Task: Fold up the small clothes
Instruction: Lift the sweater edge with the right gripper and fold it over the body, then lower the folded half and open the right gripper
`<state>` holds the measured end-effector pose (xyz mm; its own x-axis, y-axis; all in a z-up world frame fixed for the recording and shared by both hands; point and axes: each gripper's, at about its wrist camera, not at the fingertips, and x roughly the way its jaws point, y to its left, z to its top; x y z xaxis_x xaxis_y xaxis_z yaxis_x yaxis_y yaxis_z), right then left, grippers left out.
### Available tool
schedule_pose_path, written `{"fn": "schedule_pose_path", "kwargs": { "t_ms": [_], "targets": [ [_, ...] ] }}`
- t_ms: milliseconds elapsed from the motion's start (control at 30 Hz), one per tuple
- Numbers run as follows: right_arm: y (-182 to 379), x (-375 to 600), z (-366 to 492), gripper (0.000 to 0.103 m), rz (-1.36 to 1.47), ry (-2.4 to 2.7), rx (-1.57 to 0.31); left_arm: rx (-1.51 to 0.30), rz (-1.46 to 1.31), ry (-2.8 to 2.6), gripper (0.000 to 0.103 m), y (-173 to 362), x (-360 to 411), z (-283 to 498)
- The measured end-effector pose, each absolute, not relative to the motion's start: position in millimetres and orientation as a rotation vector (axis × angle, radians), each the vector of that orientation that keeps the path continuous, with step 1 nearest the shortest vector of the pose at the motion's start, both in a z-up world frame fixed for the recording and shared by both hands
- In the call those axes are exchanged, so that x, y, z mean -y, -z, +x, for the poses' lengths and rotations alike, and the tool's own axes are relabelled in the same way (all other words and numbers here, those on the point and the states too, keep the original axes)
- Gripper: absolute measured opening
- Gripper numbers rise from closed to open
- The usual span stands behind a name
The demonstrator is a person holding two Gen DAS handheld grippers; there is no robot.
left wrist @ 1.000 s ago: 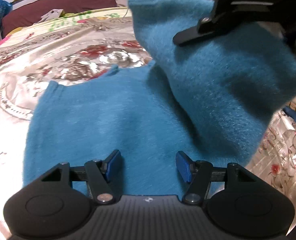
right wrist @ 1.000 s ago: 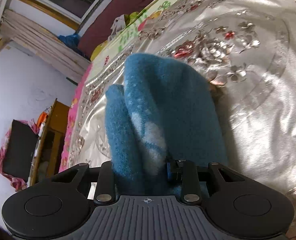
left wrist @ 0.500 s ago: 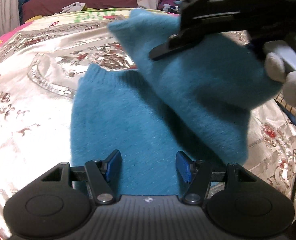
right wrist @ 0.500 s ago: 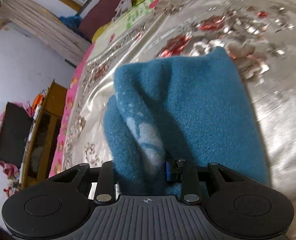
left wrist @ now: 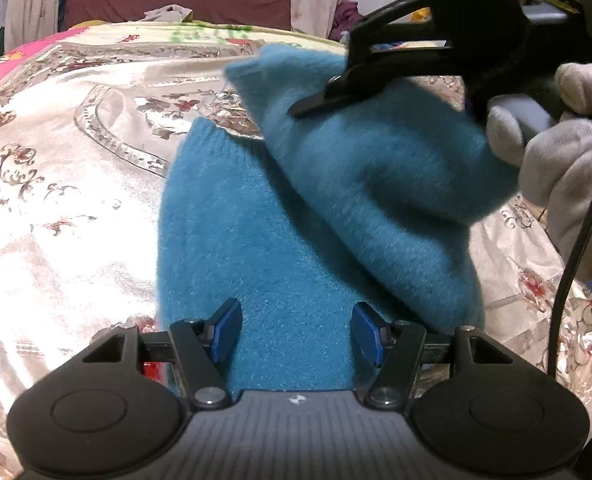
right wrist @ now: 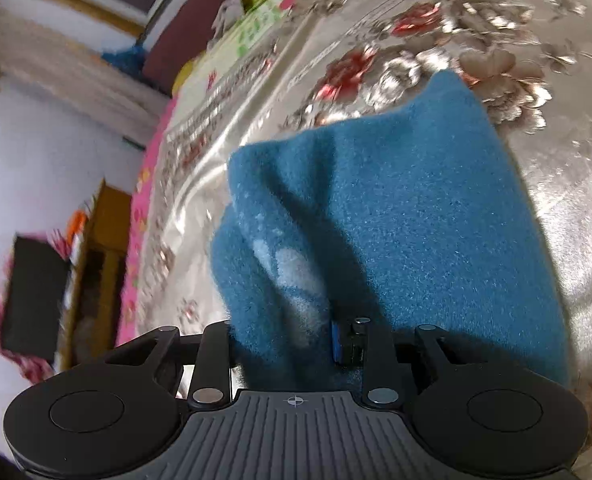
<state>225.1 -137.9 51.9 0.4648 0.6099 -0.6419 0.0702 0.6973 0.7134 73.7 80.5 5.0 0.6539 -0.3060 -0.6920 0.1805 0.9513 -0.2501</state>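
Far left, right wrist view: dark flat rectangular object [right wrist: 31,292] beside a yellow-brown wooden cabinet [right wrist: 95,264], both blurred, against a pale wall.
Bed: shiny cream satin bedspread with red and silver flower embroidery [left wrist: 55,184], spread over the whole surface; dark maroon headboard [left wrist: 175,2] at the far end; crumpled pale cloth [left wrist: 167,12] lying just in front of it.
Left gripper [left wrist: 296,330]: low over the near edge of the garment; blue-padded fingers [left wrist: 225,330] set wide apart, fabric visible between them, pads clamped on nothing.
Task garment: fuzzy teal-blue knitted garment [left wrist: 255,240], lower part lying flat on the bedspread, reaching from just under the left gripper away toward the middle of the bed; ribbed edge at its far left corner.
Lifted part: right-hand portion of the same garment raised off the bed and draped over the flat part, hanging in a thick rounded fold.
Right gripper [right wrist: 283,336]: fingers narrow, pinched onto a bunched fold of the teal garment [right wrist: 396,220]; blue pad of one finger pressed against the fabric, other finger hidden behind it; seen from the left wrist view as a black body above the raised fold.
Right hand [left wrist: 556,140]: in a light grey glove, wrapped around the gripper handle at the far right; black cable [left wrist: 576,248] hanging down beside it.
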Motion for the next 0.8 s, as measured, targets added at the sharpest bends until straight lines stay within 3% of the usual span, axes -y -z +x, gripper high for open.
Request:
{"fn": "schedule_pose_path", "kwargs": {
  "t_ms": [267, 367, 533, 800],
  "targets": [
    [-55.0, 121.1, 227.1, 0.029, 0.736, -0.333, -1.040, -0.812, -0.266, 0.311, 0.065, 0.6, -101.0, 70.6],
    [-48.4, 102.7, 229.5, 0.035, 0.674, -0.335, -1.088, -0.814, -0.267, 0.314, 0.065, 0.7, -104.6, 65.6],
    [-49.9, 97.9, 223.6, 0.055, 0.708, -0.379, -1.113, -0.811, -0.290, 0.301, 0.065, 0.6, -113.1, 51.3],
    [-72.3, 121.0, 203.9, 0.061, 0.833, -0.579, -1.124, -0.772, -0.273, 0.245, 0.065, -8.1, -110.6, 19.7]
  ]
}}
